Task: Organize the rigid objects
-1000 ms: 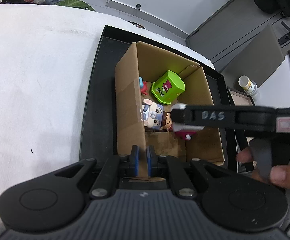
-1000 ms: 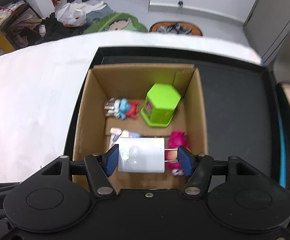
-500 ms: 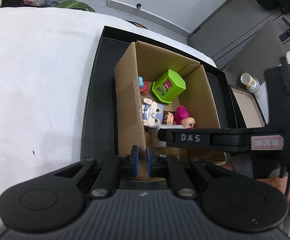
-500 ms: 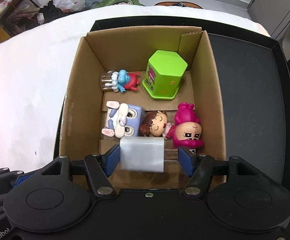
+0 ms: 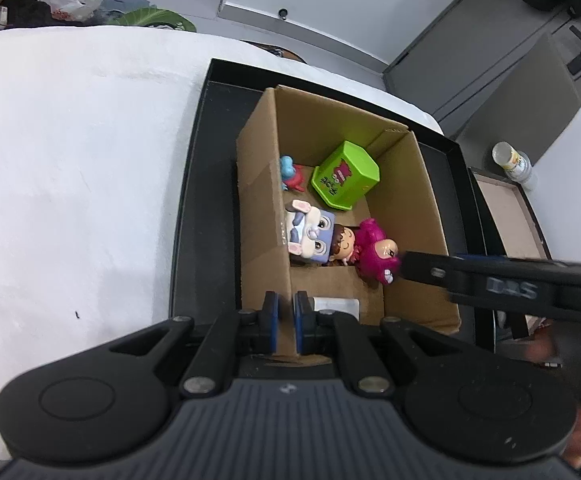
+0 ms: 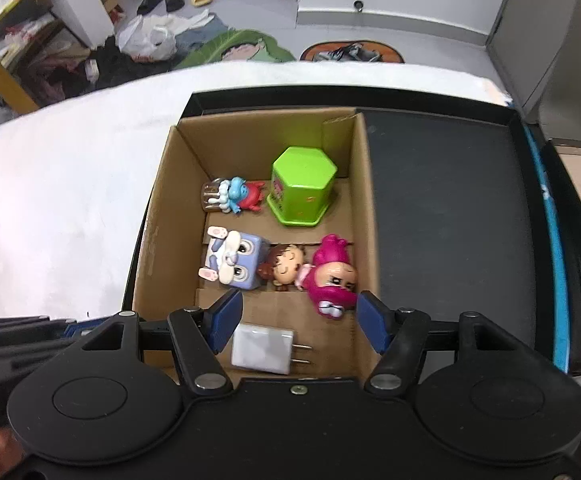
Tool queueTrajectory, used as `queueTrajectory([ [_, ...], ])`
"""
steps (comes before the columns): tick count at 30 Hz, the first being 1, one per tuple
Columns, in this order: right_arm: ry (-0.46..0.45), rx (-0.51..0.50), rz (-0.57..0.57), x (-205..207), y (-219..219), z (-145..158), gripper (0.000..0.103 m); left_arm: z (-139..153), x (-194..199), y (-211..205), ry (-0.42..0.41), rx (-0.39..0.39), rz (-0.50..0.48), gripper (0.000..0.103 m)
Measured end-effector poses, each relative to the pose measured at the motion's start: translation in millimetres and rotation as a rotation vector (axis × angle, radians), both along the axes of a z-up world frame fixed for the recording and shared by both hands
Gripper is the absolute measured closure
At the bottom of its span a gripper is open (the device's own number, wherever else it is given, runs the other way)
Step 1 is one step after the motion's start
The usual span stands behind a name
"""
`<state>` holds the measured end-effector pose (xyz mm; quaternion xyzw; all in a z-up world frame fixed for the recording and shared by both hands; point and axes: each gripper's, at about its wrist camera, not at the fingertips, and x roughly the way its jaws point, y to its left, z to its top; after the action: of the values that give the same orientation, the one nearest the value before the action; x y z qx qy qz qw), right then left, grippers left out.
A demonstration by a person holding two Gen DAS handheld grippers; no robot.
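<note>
Cardboard box [image 6: 162, 220]: left gripper [image 5: 285, 322] angles down, clamped on its near wall. Right gripper [image 6: 298, 320] hovers spread above the white charger [image 6: 261, 348]; its side lettering maybe reads "DAS".

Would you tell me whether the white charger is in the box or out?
In: the white charger lies flat on the cardboard box floor, clear of the pads.

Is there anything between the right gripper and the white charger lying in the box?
Nothing visible. The white charger lies on the floor of the cardboard box, just below the open right gripper, with no toy between them.
</note>
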<state>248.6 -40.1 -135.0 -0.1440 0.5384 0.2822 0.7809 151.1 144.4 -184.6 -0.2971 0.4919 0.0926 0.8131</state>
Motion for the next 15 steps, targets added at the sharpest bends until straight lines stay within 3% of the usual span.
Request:
queueTrajectory([
  [8, -0.036, 0.043, -0.035, 3.2, -24.6, 19.4, 0.039, 12.9, -0.3, -1.5, 0.005, 0.053, 0.005, 0.097],
  [15, -0.068, 0.077, -0.072, 5.5, -46.6, 34.8, 0.030, 31.2, -3.2, -7.3, 0.002, 0.099, 0.011, 0.096],
])
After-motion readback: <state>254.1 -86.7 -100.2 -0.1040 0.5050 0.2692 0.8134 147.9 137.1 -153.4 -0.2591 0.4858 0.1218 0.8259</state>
